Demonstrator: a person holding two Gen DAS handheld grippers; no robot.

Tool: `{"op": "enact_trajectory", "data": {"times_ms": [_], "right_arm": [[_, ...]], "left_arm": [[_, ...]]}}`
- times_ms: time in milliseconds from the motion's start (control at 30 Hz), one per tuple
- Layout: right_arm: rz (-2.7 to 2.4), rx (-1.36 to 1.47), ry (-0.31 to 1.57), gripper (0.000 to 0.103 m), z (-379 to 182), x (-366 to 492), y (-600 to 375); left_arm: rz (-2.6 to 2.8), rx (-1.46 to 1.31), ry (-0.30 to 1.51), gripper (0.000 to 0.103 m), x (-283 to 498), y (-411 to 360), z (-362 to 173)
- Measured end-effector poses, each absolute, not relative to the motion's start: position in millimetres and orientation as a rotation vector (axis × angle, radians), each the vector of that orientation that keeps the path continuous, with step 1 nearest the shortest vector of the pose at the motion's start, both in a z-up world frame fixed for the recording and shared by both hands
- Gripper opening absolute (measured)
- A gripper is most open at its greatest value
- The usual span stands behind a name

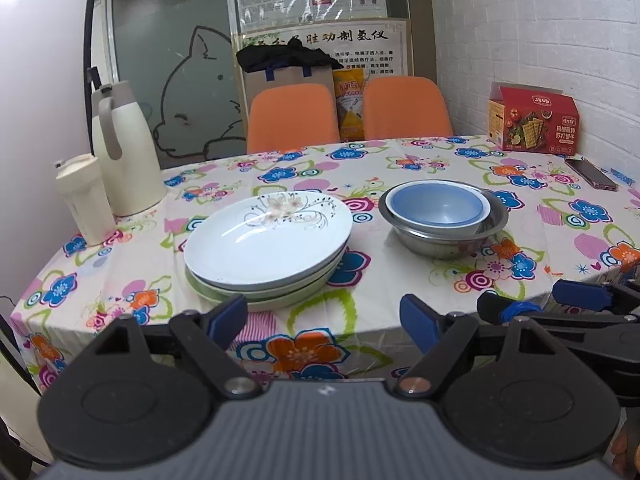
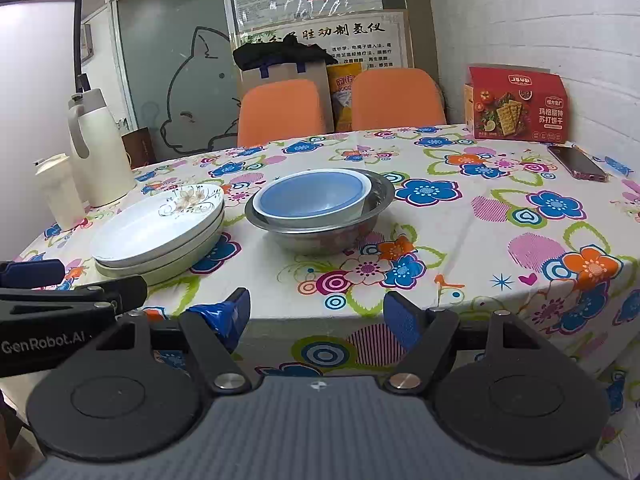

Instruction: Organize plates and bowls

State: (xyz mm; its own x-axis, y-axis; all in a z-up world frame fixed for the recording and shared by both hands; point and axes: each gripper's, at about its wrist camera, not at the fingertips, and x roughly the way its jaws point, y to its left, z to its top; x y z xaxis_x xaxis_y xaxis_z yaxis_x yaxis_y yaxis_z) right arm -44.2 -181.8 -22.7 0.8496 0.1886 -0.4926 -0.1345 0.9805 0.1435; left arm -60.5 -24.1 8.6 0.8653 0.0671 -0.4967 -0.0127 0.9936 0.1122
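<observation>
A stack of three plates [image 1: 268, 236] sits on the flowered tablecloth, the top one white with a floral print; it also shows in the right wrist view [image 2: 160, 236]. To its right a blue bowl [image 1: 438, 206] sits nested inside a steel bowl [image 1: 444, 242]; in the right wrist view the blue bowl [image 2: 314, 198] and steel bowl [image 2: 320, 236] are centre. My left gripper [image 1: 324, 320] is open and empty, hovering before the table's front edge. My right gripper [image 2: 316, 314] is open and empty, beside it on the right; it shows in the left wrist view [image 1: 536, 306].
A white thermos jug [image 1: 120, 148] and a white cup [image 1: 84, 198] stand at the table's left. A red cracker box [image 1: 534, 120] and a phone [image 1: 592, 174] lie at the back right. Two orange chairs [image 1: 292, 116] stand behind the table.
</observation>
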Motion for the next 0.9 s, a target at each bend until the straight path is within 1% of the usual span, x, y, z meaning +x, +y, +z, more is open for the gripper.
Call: {"op": "enact_trajectory", "data": {"times_ms": [300, 433, 667, 800, 900], "right_arm": [[0.173, 0.099, 0.526, 0.06, -22, -46, -179], [0.168, 0.113, 0.506, 0.06, -19, -46, -184], [0.122, 0.106, 0.484, 0.06, 1, -21, -211], [0.092, 0.094, 0.53, 0.06, 9, 27, -224], [0.103, 0.11, 0.588, 0.061, 5, 64, -231]], "left_arm": [[0.05, 0.103, 0.516, 0.082, -61, -23, 10], [0.025, 0.097, 0.539, 0.082, -46, -24, 14], [-0.039, 0.125, 0.558, 0.082, 16, -31, 39], [-0.053, 0.179, 0.588, 0.082, 63, -43, 43], [-0.055, 0.222, 0.611, 0.082, 92, -54, 39]]}}
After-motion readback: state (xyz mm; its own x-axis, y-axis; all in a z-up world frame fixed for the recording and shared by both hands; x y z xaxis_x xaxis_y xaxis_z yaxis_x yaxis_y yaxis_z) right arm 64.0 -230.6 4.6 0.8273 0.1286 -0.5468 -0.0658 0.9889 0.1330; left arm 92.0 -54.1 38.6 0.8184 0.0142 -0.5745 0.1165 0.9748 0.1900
